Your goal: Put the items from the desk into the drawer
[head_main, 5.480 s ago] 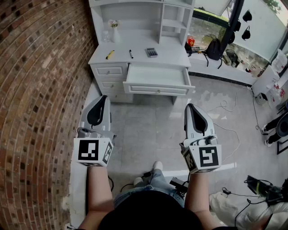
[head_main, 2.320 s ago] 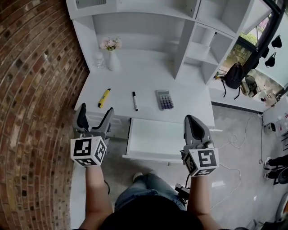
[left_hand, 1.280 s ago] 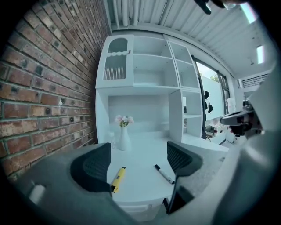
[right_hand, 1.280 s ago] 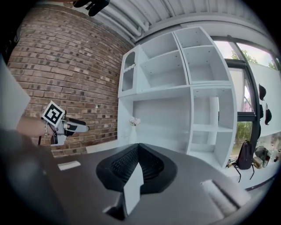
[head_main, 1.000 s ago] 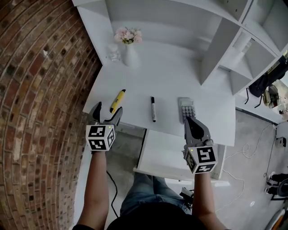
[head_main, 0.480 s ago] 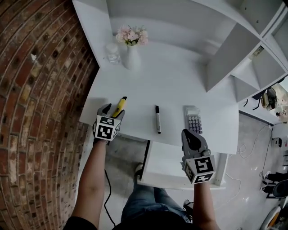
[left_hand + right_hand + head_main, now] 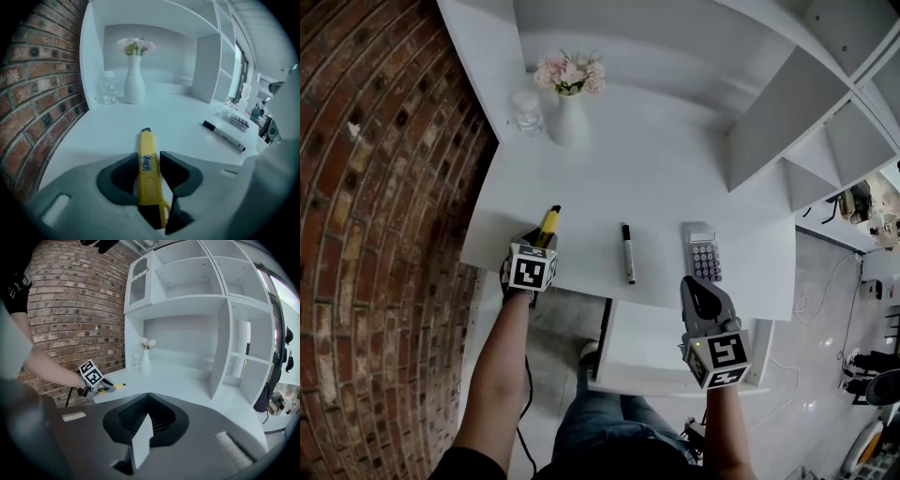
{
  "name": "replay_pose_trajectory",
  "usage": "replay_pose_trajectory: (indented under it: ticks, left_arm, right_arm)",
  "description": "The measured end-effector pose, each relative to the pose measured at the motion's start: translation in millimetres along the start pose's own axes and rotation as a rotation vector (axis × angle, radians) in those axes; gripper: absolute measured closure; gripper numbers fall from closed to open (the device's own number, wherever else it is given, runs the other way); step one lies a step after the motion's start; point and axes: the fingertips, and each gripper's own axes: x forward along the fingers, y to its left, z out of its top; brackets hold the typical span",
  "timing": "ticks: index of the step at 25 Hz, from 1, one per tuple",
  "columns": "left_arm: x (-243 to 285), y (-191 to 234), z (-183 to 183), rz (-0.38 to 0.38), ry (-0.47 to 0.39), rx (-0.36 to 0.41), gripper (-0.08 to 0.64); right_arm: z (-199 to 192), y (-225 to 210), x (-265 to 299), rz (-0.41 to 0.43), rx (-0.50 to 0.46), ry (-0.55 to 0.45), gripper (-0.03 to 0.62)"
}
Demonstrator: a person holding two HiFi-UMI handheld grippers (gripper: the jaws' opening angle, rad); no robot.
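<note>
While nothing lies in the drawer [image 7: 649,342] yet, the left hand-held gripper [image 7: 149,160] has just been closing on the yellow cutter [image 7: 148,152].

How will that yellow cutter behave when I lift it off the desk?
The cutter looks like rigid plastic, so it should stay stiff and light. The left tongs, just closing with it between them, grip its rear half, so the long front may dip. Its flat sides probably will not roll.

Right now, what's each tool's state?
Left tool: jaws have just been closing, now gripping the yellow utility knife.
Right tool: closed, empty.
</note>
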Motion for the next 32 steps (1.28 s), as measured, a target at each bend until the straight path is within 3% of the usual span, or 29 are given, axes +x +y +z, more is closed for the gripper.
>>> replay_pose_trajectory:
  ticks: [9,20,32]
  left_arm:
    - [-1.3,1.4,1.8,-0.025,0.001,-0.054,0.434]
    - [-40.6,-7.9,33.6,-0.041,-0.103,-0.088,0.434]
    - [-131.6,-15.5,93.2,0.053,-0.364,-0.101,0.434]
  right_arm:
    - [-1.1,3.1,-3.1,-0.011,0.010,0.002,0.581]
    - [19.1,-2.0,-21.3,-0.051,0.022,-0.050,0.582]
    - [50.8,-17.9,-55.8,-0.113,0.020,-0.166,0.583]
